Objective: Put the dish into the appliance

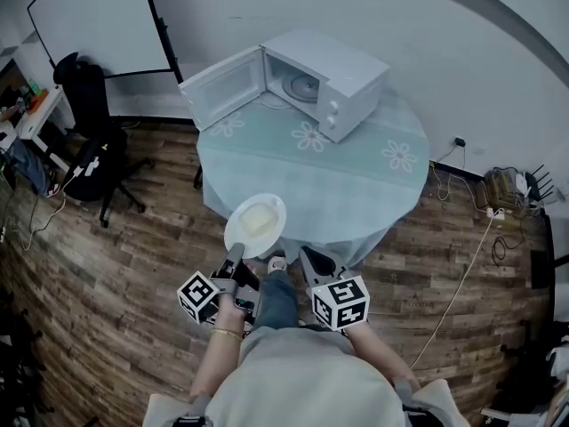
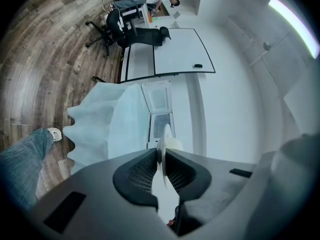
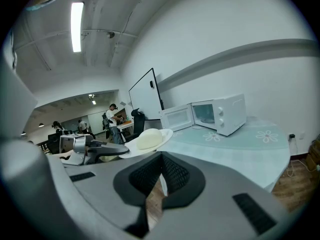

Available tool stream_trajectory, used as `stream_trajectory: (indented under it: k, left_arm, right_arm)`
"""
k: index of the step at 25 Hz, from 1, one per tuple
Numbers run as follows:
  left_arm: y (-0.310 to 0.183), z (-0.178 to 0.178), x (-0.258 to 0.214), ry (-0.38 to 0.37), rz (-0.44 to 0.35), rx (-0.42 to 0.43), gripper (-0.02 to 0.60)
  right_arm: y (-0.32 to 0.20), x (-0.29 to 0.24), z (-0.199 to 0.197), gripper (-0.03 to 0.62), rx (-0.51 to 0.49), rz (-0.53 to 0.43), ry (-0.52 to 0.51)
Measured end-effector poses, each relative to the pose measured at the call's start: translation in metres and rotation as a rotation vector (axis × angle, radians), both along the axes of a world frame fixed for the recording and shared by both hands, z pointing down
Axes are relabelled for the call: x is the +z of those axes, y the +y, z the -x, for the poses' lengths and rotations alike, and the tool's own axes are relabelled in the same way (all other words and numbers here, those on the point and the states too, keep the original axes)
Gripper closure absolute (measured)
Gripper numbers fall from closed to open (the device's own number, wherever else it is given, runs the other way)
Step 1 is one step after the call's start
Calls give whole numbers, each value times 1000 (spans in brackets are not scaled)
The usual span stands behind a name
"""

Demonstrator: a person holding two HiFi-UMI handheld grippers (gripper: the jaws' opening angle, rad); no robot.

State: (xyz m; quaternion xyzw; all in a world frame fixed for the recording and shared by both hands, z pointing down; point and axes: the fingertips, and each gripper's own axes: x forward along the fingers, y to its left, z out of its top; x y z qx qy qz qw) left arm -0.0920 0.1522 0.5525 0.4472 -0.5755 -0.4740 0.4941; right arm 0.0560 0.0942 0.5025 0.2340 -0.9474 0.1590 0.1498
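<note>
White dish (image 1: 255,223) clamped at rim by L gripper (image 2: 161,159), held ~level; R gripper (image 3: 160,176) beside, jaws together.

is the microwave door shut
No, the microwave has its door swung wide open to the left, so the inside shows.

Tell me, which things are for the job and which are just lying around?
For the job: dish with food, gripped by the left gripper; microwave, its door open; round table.
Just lying about: office chair; whiteboard; tangle of wires on the floor.
</note>
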Motion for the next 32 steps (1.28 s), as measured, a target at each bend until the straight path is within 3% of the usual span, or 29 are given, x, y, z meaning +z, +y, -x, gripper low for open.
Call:
stream_trajectory:
  k: [19, 32]
  left_arm:
    - [-166, 85, 1, -23, 20, 108, 534]
    - [-273, 146, 8, -37, 87, 179, 532]
  right_arm:
    - [-152, -6, 86, 588, 68, -6, -2]
    - [-242, -9, 141, 589, 114, 7, 27]
